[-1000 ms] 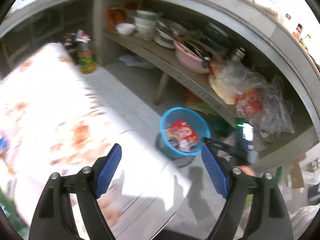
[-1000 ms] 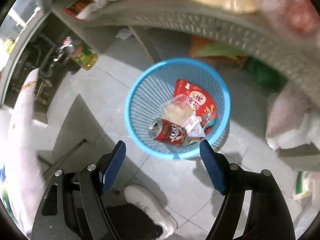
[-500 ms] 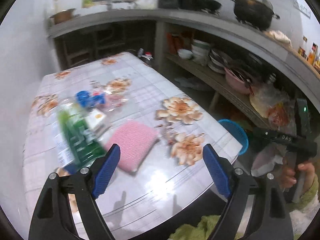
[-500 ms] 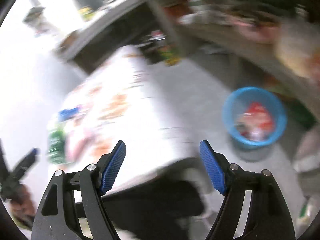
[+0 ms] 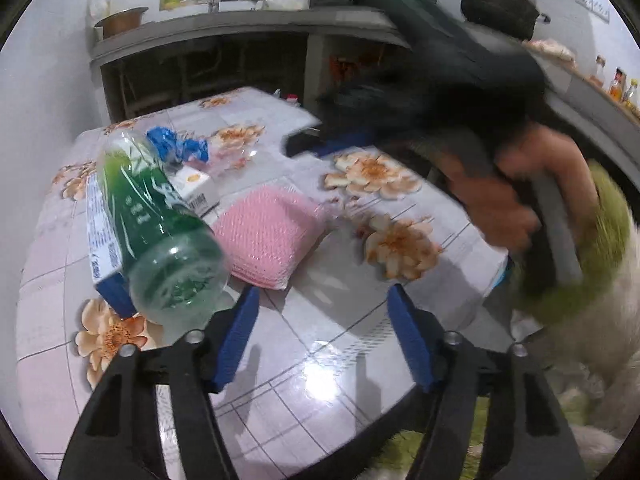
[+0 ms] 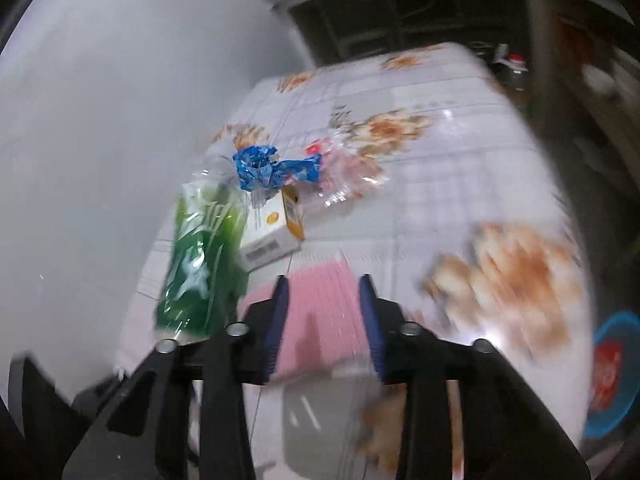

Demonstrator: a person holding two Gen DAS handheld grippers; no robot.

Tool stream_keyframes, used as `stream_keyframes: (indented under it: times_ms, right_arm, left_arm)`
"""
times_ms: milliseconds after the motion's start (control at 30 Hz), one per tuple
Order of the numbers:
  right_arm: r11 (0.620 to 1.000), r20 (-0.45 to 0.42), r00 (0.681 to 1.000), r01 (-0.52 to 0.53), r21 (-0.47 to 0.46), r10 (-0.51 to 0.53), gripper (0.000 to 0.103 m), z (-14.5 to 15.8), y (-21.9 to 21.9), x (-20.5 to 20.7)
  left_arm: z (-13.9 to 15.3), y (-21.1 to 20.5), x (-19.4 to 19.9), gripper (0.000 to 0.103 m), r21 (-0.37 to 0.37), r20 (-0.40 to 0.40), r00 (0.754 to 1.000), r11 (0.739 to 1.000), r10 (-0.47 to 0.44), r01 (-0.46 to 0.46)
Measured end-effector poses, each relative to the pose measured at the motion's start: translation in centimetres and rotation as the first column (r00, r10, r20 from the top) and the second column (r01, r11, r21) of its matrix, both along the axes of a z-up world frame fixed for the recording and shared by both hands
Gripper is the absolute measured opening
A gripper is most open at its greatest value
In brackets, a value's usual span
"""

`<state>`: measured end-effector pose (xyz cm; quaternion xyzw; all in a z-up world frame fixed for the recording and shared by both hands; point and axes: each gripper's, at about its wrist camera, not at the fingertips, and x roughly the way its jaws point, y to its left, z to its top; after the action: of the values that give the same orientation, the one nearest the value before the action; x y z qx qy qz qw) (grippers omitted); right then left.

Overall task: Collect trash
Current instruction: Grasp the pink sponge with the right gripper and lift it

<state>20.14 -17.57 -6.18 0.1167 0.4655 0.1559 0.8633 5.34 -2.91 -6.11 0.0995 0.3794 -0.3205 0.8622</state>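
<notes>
Trash lies on the flowered table [image 5: 320, 364]: a green plastic bottle [image 5: 152, 216] on its side, a crumpled blue wrapper [image 5: 176, 148], a small white carton [image 5: 196, 186], a pink mesh pad [image 5: 268, 232] and a blue box [image 5: 100, 240] under the bottle. My left gripper [image 5: 322, 292] hovers over the table's near part. Its jaws are closing with nothing between them. My right gripper [image 6: 324, 280] is just above the pink pad [image 6: 320, 300], beside the bottle [image 6: 200, 256]. Its jaws are closing to a narrow gap and grip nothing. The view is blurred.
A hand [image 5: 492, 204] in a green sleeve holds the right gripper over the table's right side. The blue trash basket [image 6: 616, 380] stands on the floor past the table's right edge. A clear wrapper [image 6: 348, 168] lies near the blue one. A wall borders the left.
Both views swung from the blue basket on the floor to the table top. The right gripper rose and came over the pink pad. Both pairs of jaws narrowed, the right far more.
</notes>
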Motion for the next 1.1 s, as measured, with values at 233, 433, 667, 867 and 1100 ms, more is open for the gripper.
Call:
stream_keyframes:
  times_ms: [233, 433, 667, 867, 1100]
  right_arm:
    - [0.987, -0.096, 0.988, -0.13, -0.094, 0.12, 0.01, -3.4, 3.3, 4.2]
    - [0.99, -0.158, 0.984, -0.102, -0.099, 0.086, 0.009, -4.5, 1.4, 1.3]
    - [0.995, -0.154, 0.983, 0.101, 0.023, -0.096, 0.012, -3.8, -5.8, -3.5]
    - [0.984, -0.115, 0.98, 0.169, 0.062, -0.161, 0.025, -2.3, -9.1, -5.0]
    - [0.999, -0.146, 0.989, 0.026, 0.033, -0.021, 0.047, -3.7, -7.0, -1.2]
  left_arm:
    - [-2.2, -0.8, 2.2, 0.041, 0.01, -0.078, 0.996, 0.999, 0.049, -0.048]
    - [-3.0, -1.9, 2.6, 0.04, 0.004, -0.104, 0.995, 1.0, 0.009, -0.008]
    - [-3.6, -4.9, 1.6, 0.04, 0.016, -0.108, 0.986, 0.991, -0.128, 0.131]
    - [-3.9, -6.8, 1.6, 0.04, 0.028, -0.101, 0.979, 0.983, -0.178, 0.182]
    - [-3.5, -7.3, 2.3, 0.04, 0.061, -0.094, 0.988, 0.99, -0.125, 0.131]
